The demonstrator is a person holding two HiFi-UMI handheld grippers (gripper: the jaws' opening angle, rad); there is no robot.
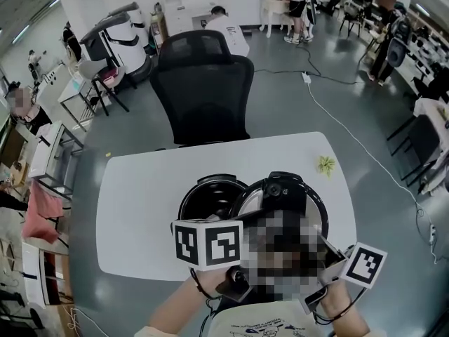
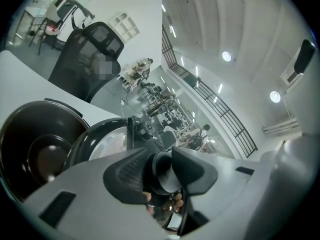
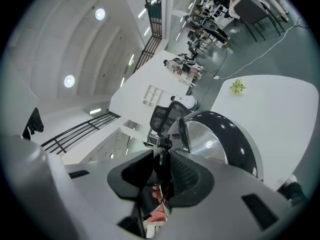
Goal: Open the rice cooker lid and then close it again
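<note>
The black rice cooker stands on the white table [image 1: 140,209] with its lid [image 1: 284,192] raised. The inner pot [image 1: 210,196] lies bare to the left of the lid. The lid's silver inner plate [image 2: 107,144] faces the pot [image 2: 40,154]. My left gripper [image 2: 162,173] is shut on a black rounded bar just in front of the lid. My right gripper [image 3: 162,170] is shut on a thin black piece below the lid's latch [image 3: 163,143]. Where these pieces join the cooker is hidden. Both marker cubes [image 1: 208,243] [image 1: 365,264] sit at the table's near edge.
A black office chair [image 1: 203,90] stands against the table's far edge. A small green thing [image 1: 326,164] lies on the table's right part. A cable [image 1: 351,132] runs over the floor to the right. Desks, chairs and people fill the room behind.
</note>
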